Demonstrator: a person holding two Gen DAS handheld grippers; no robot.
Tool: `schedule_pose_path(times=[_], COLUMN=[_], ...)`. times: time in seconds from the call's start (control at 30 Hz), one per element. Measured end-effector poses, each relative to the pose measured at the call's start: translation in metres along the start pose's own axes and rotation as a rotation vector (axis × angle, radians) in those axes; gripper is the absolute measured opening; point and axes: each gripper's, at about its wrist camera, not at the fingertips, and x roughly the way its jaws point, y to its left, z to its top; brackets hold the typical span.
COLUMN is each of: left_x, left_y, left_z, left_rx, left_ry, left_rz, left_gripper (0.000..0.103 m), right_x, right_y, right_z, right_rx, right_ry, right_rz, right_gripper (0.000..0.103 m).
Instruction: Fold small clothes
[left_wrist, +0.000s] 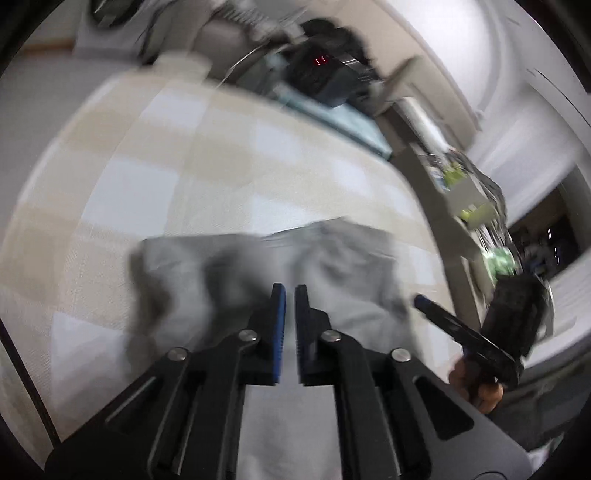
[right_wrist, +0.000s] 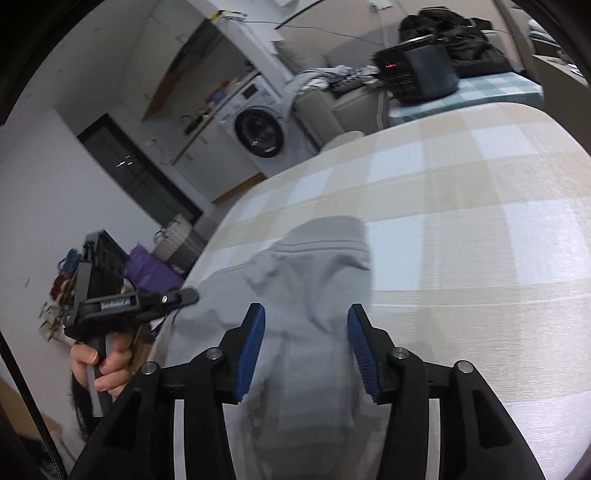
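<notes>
Both claws hover over the checked bedspread (right_wrist: 461, 206). Left gripper (left_wrist: 290, 291) is clenched with nothing visibly between its blue pads, though the left wrist view is blurred, so a thin pinch of cloth cannot be ruled out. Right gripper (right_wrist: 306, 317) stands released, its jaws apart above the cloth with no pad pressing on it.

Between and below them lies the grey garment (right_wrist: 314, 280), rumpled near the bedspread's near edge, towards the corner on the side where the left hand (right_wrist: 105, 365) holds its tool. It looks like a small light-grey jersey or sweatshirt piece, with a seamed band at the far end and loose folds bunched along the middle.

I judge it light, soft and limp: it will sag and drape from any hold, will not slip much on the woven cover, and cannot be harmed by a firm pinch. Best taken at the seamed band or at an outer corner, one claw on each, so the cloth spreads flat before folding.
</notes>
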Motion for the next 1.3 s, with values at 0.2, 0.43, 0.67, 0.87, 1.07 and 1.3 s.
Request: schedule_pose_path(times=[0.2, 0.43, 0.67, 0.87, 1.07, 1.3], left_x=[0.036, -0.012, 0.011, 0.033, 0.0, 0.059], left_y=[-0.097, -0.046, 0.025, 0.019, -0.062, -0.144], left_z=[-0.059, -0.031, -0.001, -0.003, -0.021, -0.103], left_rx=[0.274, 0.153, 0.004, 0.034, 0.211, 0.457], left_ry=[0.185, -0.006, 0.038, 0.062, -0.048, 0.25], left_rz=[-0.085, 0.048, 0.15, 0.136, 0.081, -0.074], left_gripper=[0.002, 0.028, 0.049, 0.007, 0.004, 0.023], right_x=[0.007, 0.007, 0.009, 0.011, 0.006, -0.011], right_y=[0.007, 0.011, 0.018, 0.016, 0.015, 0.0], right_z=[-0.003, -0.006, -0.01, -0.008, -0.007, 0.001], right_rx=[-0.023, -0.027, -0.061, -0.056, -0.046, 0.012], right_ry=[0.027, 0.033, 0.046, 0.054, 0.041, -0.006], right_rz=[0.004, 0.003, 0.015, 0.013, 0.028, 0.04], right_gripper=[0.052, 0.053, 0.056, 0.056, 0.056, 0.056])
